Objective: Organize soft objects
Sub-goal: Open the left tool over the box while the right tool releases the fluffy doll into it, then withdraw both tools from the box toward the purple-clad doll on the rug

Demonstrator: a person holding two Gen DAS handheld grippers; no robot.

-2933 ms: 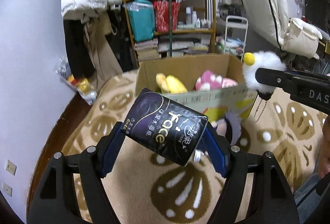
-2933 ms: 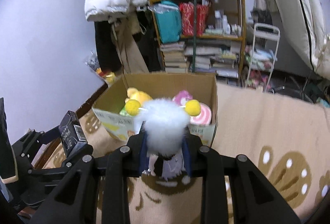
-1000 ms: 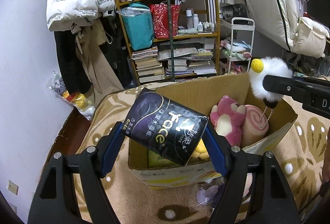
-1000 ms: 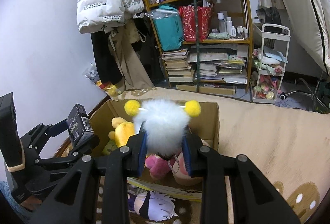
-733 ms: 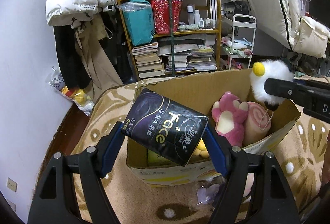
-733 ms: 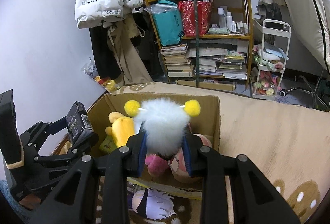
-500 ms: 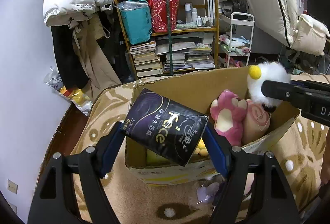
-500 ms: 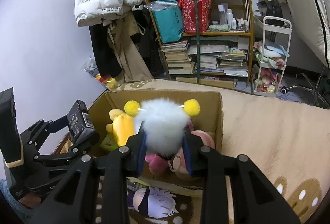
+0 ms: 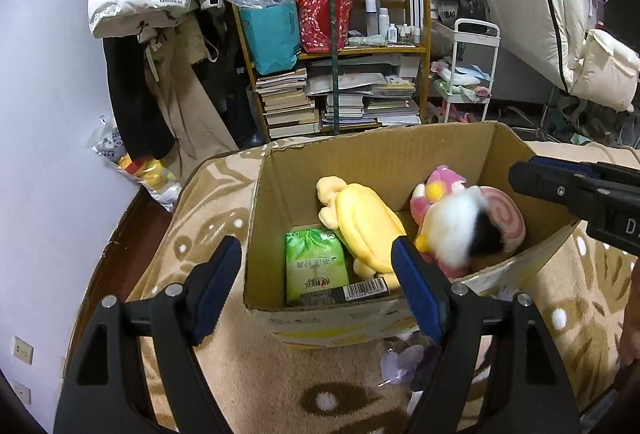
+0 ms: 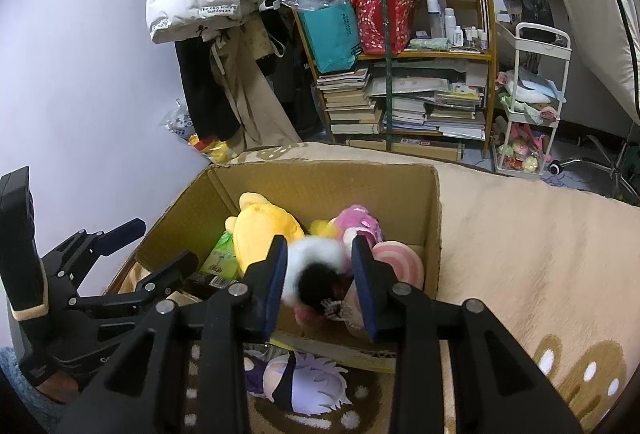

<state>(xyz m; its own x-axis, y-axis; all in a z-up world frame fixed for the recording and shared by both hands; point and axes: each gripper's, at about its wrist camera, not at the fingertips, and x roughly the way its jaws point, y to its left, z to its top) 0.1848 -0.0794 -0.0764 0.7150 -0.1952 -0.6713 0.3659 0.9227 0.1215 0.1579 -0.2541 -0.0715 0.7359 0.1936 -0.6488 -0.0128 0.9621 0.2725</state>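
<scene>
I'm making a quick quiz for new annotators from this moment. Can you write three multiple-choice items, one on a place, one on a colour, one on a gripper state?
1. Where does the green tissue pack lie?
A. inside the cardboard box
B. on the shelf
C. on the carpet outside the box

2. What colour is the long plush beside the green pack?
A. blue
B. yellow
C. black

3. How do the left gripper and the right gripper stand?
A. both shut on items
B. left open, right shut
C. both open and empty

Answers:
1 A, the pack lies on the box floor at its left side.
2 B, its whole body is yellow.
3 C, the fingers of each are spread, and the white fluffy toy lies in the box below.
</scene>
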